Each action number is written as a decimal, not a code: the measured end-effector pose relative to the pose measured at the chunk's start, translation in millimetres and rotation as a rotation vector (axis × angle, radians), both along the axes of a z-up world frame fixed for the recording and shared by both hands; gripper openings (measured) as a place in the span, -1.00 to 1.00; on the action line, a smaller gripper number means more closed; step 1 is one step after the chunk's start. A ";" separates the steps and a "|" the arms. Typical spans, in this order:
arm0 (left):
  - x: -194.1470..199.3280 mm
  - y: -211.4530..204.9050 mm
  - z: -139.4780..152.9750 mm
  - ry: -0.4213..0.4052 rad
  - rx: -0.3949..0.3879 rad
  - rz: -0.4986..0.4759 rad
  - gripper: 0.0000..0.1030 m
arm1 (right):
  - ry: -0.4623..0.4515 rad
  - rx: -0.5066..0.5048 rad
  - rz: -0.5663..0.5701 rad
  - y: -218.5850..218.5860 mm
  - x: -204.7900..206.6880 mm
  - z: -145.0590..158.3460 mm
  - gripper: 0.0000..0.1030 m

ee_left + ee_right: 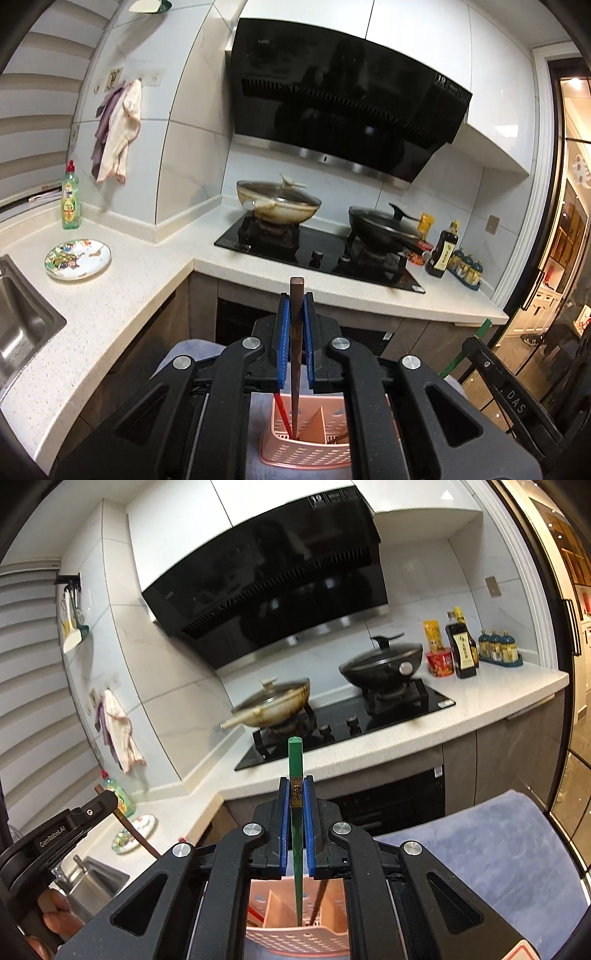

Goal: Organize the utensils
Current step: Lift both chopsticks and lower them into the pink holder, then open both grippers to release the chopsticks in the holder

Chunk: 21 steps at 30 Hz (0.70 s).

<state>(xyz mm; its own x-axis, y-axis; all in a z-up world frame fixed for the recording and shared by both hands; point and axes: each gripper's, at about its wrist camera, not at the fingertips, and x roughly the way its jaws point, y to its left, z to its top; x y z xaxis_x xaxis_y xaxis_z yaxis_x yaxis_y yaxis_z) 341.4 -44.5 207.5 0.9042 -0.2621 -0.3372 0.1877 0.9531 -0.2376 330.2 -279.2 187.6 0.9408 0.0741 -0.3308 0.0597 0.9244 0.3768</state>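
Note:
My left gripper is shut on a dark brown chopstick held upright, its lower end inside the pink perforated utensil basket. A red chopstick stands in the same basket. My right gripper is shut on a green chopstick, also upright, its tip down in the pink basket. Dividers split the basket into compartments. The left gripper body shows at the left of the right wrist view with its brown chopstick.
The basket sits on a blue-grey towel. Behind are a white L-shaped counter, a black hob with two lidded woks, a patterned plate, a sink, a green soap bottle and sauce bottles.

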 end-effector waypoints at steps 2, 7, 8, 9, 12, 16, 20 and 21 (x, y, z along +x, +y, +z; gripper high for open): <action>1.6 0.1 -6.7 0.024 0.006 0.005 -0.86 | 0.022 -0.007 0.010 0.7 -0.2 -6.4 -0.84; -2.9 5.2 -13.7 0.098 0.022 -0.003 -0.43 | 0.004 -0.041 0.005 1.3 -20.4 0.2 -0.67; -5.4 6.4 -13.7 0.101 0.026 -0.001 -0.35 | 0.000 -0.042 0.005 1.0 -24.2 2.9 -0.56; -12.6 8.5 -13.3 0.101 0.030 -0.005 -0.27 | -0.009 -0.045 0.005 0.8 -31.9 7.2 -0.47; -30.4 11.1 -12.8 0.103 0.046 -0.012 -0.15 | -0.034 -0.065 0.016 2.7 -56.7 18.6 -0.38; -62.4 14.0 -13.0 0.098 0.069 -0.025 0.03 | -0.036 -0.083 0.051 8.5 -91.0 25.2 -0.32; -101.4 17.0 -19.1 0.093 0.103 -0.044 0.21 | -0.003 -0.107 0.101 18.0 -135.3 16.1 -0.20; -112.4 17.8 -22.2 0.097 0.111 -0.051 0.22 | 0.008 -0.112 0.107 20.7 -142.7 11.9 -0.20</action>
<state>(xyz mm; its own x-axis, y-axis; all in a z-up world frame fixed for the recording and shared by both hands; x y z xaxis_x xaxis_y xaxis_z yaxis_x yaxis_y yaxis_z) 228.9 -26.7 185.2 0.8524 -0.2626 -0.4521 0.2173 0.9644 -0.1505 187.5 -258.6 199.5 0.9267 0.1358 -0.3504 -0.0386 0.9619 0.2707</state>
